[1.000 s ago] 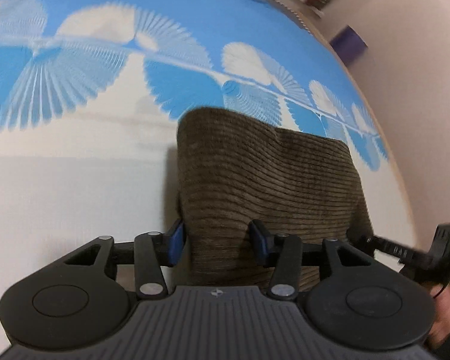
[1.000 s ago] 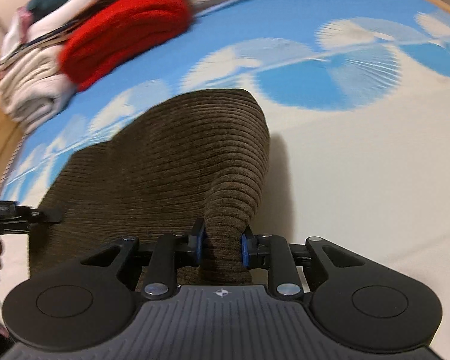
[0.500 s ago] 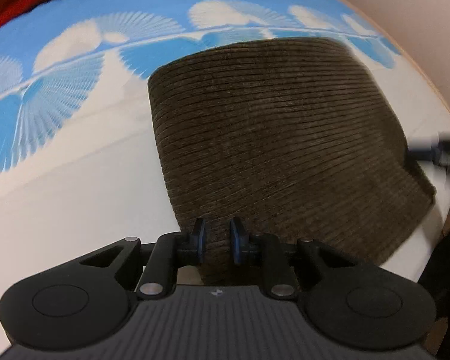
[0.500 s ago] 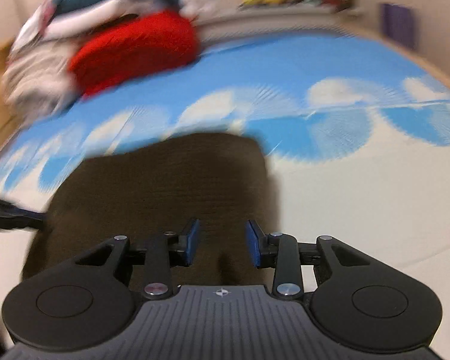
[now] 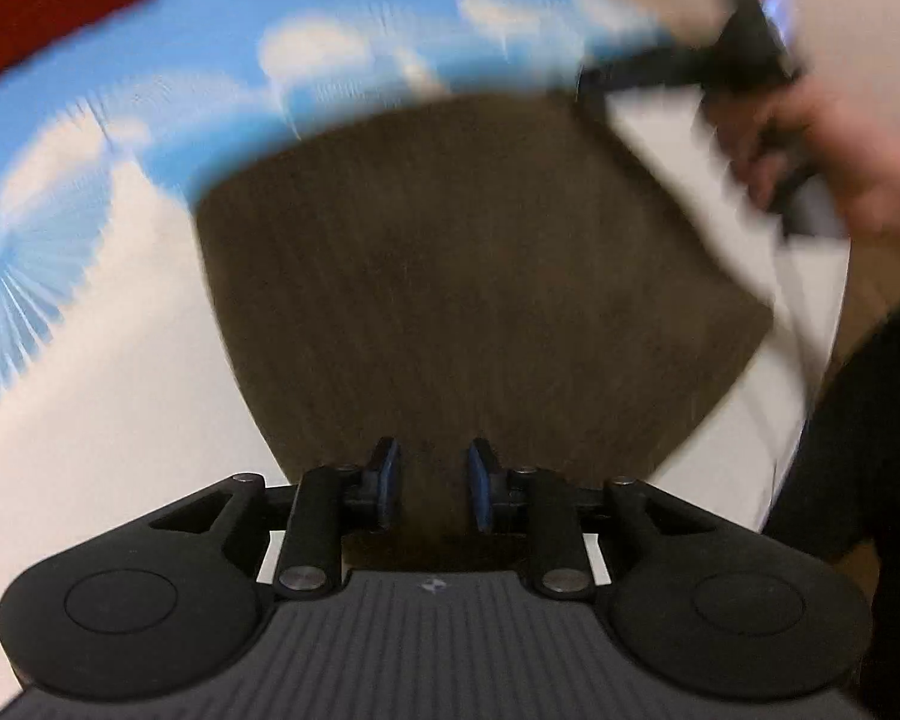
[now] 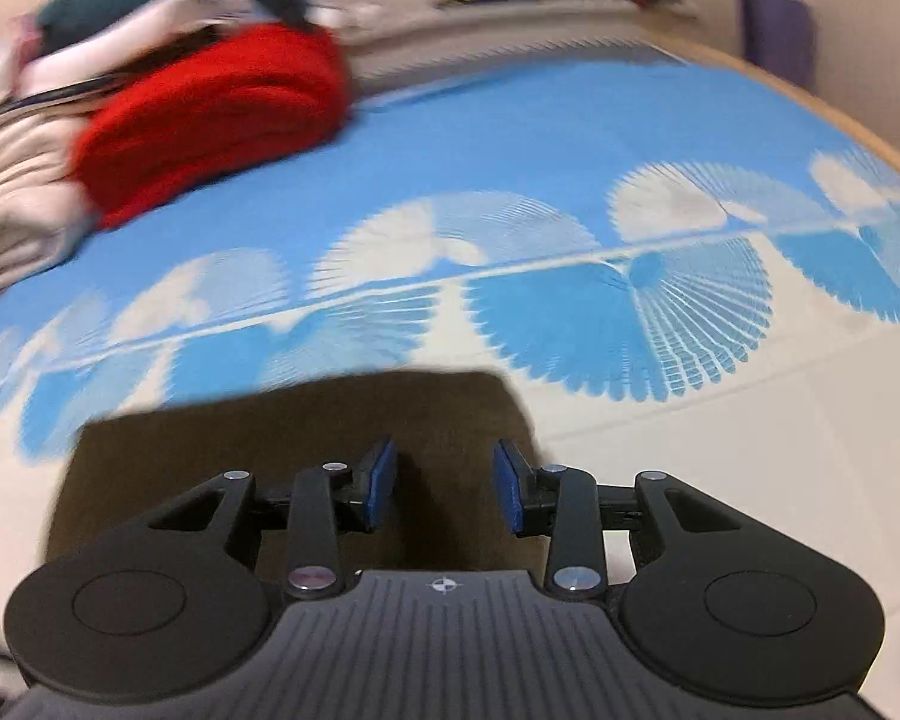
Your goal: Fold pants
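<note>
**Both grippers let go of the folded pants**

The change in the last second was one of release. A second earlier the right gripper [image 6: 444, 483] had been pinching a raised hump of the pants [image 6: 306, 420]; half a second earlier its fingers had parted, and now they stood spread wide above cloth that lay flat, touching nothing. The left gripper [image 5: 432, 480] went the other way round: open at first, pressed onto the near edge half a second ago, and now its fingers were apart again, with the pants [image 5: 480, 276] showing between them. Whether its pads still brushed the cloth could not be told.

The pants lay as a compact brown block on the near, white part of the bedspread [image 6: 570, 138], its far edge reaching the blue fan pattern. Judged from that shape, the fold was laid down and the task looked close to finished, perhaps with only smoothing left.

Much was hard to read. The left view was heavily smeared by motion, so the corduroy ribs were lost and the block's edges were soft. In it the right gripper [image 5: 690, 66] and the hand [image 5: 822, 144] holding it were a dark blur at the far right corner. The near edge of the pants was hidden under both gripper bodies. The red pile [image 6: 210, 114] and other laundry at far left were blurred too.
</note>
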A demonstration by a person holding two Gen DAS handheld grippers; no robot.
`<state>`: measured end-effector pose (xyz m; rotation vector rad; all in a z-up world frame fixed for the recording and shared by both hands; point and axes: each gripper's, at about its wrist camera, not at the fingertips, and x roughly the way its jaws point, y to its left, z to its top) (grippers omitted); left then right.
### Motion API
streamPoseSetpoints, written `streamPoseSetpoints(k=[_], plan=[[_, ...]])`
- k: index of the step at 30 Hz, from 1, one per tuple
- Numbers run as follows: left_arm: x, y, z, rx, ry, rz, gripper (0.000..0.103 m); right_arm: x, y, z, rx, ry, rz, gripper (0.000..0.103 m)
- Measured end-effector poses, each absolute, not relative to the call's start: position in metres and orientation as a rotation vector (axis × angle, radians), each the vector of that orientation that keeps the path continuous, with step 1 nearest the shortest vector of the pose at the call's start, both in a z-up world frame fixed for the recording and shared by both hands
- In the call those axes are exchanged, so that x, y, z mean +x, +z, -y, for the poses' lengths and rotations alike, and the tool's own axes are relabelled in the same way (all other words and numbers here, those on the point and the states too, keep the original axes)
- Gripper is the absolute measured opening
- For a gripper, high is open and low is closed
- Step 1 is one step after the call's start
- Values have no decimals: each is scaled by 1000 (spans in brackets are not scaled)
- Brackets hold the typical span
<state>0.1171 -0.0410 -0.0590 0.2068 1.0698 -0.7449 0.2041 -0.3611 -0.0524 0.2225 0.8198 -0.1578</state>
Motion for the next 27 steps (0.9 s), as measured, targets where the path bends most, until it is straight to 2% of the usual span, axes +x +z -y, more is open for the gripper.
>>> streamPoseSetpoints(k=[5, 8, 11, 12, 14, 17, 19, 20, 21, 22, 24, 26, 27], plan=[[153, -35, 26, -6, -595, -894, 27, 245, -90, 353, 125, -247, -921, 43], [174, -52, 32, -3, -538, -904, 27, 249, -90, 351, 111, -261, -936, 42], [197, -98, 39, 79, -463, -1065, 24, 222, -66, 354, 145, -261, -876, 41], [199, -98, 35, 47, -443, -1077, 24, 210, -53, 354, 158, -267, -835, 41], [205, -81, 28, -30, -415, -1089, 21, 175, -28, 354, 181, -278, -748, 43], [191, -45, 27, -36, -483, -977, 21, 122, -13, 344, 171, -201, -713, 47], [183, -46, 32, -27, -547, -996, 24, 86, -17, 331, 137, -149, -734, 54], [178, -60, 39, 16, -574, -1066, 27, 72, -24, 326, 127, -125, -763, 57], [173, -77, 44, 78, -575, -1126, 32, 59, -36, 318, 101, -109, -812, 58], [163, -83, 44, 118, -562, -1094, 39, 51, -51, 313, 61, -120, -869, 58], [151, -67, 50, 176, -514, -1073, 41, 35, -84, 312, 60, -158, -995, 60], [136, -41, 51, 192, -448, -1059, 45, 20, -75, 321, 179, -213, -970, 63], [121, -26, 48, 174, -438, -1020, 55, 13, -64, 322, 209, -235, -957, 63]])
